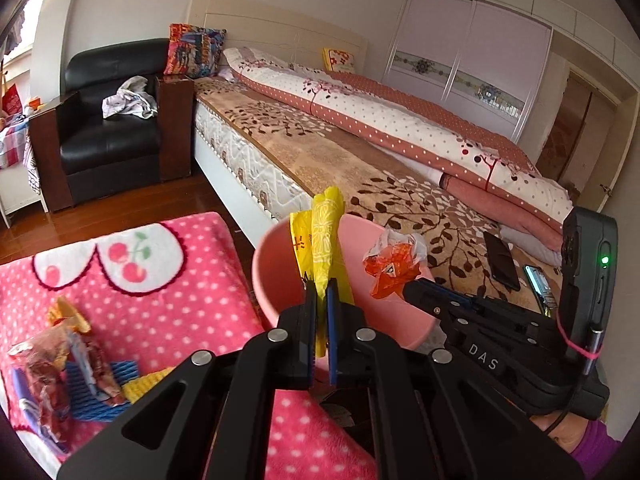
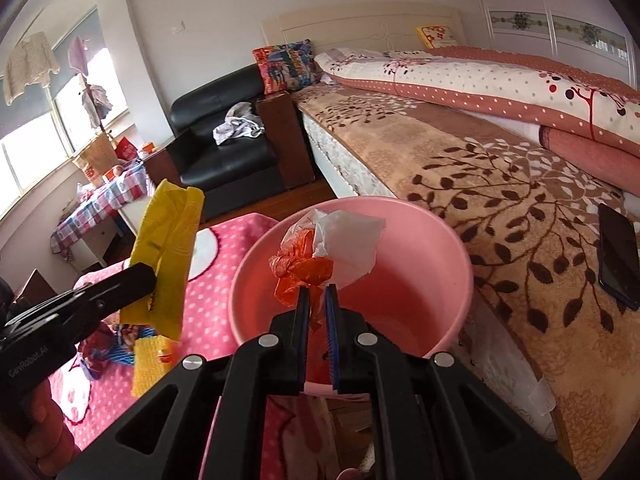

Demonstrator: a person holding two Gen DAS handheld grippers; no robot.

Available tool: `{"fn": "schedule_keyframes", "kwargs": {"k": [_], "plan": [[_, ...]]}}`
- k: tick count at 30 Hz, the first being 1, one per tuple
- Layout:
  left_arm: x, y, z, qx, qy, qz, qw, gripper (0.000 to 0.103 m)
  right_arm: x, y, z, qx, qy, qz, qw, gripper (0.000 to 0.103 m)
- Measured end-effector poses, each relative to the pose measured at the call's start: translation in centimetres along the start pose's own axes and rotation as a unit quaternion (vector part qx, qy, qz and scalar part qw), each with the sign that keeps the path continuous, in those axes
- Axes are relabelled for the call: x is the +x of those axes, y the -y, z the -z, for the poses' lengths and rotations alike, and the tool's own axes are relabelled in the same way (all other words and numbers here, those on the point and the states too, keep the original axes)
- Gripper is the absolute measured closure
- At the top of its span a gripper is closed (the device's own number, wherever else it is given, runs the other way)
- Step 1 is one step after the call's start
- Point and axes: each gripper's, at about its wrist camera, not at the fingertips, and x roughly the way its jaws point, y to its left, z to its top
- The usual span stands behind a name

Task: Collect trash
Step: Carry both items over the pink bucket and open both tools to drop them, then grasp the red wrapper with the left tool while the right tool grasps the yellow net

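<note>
Bucket (image 2: pixel 448 320) mouth lies right under the orange wrapper (image 2: pixel 304 268) pinched in the right gripper (image 2: pixel 316 300); the left gripper (image 1: pixel 321 300), nipping an upright yellow wrapper (image 1: pixel 326 232), sits at the rim.

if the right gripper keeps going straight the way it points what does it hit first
Most likely the inside far wall of the pink bucket. The right gripper, shut on the orange and white wrapper, points into the bucket's opening; depth is unclear.
</note>
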Motion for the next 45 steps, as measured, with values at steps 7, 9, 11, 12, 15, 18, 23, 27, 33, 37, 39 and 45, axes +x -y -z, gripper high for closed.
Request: {"fn": "schedule_keyframes", "kwargs": {"k": [7, 9, 11, 12, 15, 18, 23, 27, 33, 37, 39, 45], "plan": [[3.9, 0.2, 0.6, -0.002, -0.032, -0.001, 0.9995, 0.099, 1.9, 1.9, 0.2, 0.016, -0.013, 0.016, 1.000, 0.095], [4.7, 0.2, 0.7, -0.003, -0.036, -0.001, 0.9993, 0.099, 2.4, 2.2, 0.4, 0.017, -0.018, 0.019, 1.000, 0.095], [5.1, 0.2, 0.7, -0.007, -0.036, 0.000, 0.9993, 0.099, 2.7, 2.4, 0.5, 0.018, -0.020, 0.022, 0.999, 0.094], [5.3, 0.1, 0.7, -0.010, -0.037, 0.000, 0.9993, 0.098, 2.8, 2.6, 0.5, 0.018, -0.021, 0.023, 0.999, 0.094], [5.8, -0.1, 0.6, -0.019, -0.043, -0.004, 0.9989, 0.093, 3.1, 2.9, 0.6, 0.022, -0.021, 0.025, 0.999, 0.093], [6.0, -0.3, 0.5, -0.029, -0.046, -0.002, 0.9985, 0.073, 3.3, 3.1, 0.7, 0.025, -0.021, 0.026, 0.999, 0.089], [5.7, -0.4, 0.3, -0.033, -0.044, 0.001, 0.9985, 0.068, 3.0, 3.0, 0.6, 0.023, -0.016, 0.027, 0.999, 0.077], [4.9, -0.5, 0.5, -0.037, -0.041, 0.004, 0.9985, 0.068, 2.0, 2.2, 0.6, 0.018, -0.005, 0.023, 1.000, 0.069], [3.1, -1.2, 1.0, -0.042, -0.035, -0.012, 0.9984, 0.067, 0.1, 0.4, 1.1, 0.012, 0.013, 0.014, 1.000, 0.061], [1.2, -1.6, 1.3, -0.035, -0.022, -0.022, 0.9989, 0.067, -1.1, -1.1, 1.6, 0.009, 0.018, 0.005, 1.000, 0.059], [0.2, -1.8, 1.5, -0.033, -0.018, -0.029, 0.9989, 0.067, -1.5, -1.9, 1.9, 0.007, 0.018, -0.001, 1.000, 0.059], [-2.9, -2.8, 2.3, -0.026, 0.000, -0.057, 0.9980, 0.067, -2.3, -4.6, 3.1, -0.006, 0.012, -0.016, 1.000, 0.059]]}}
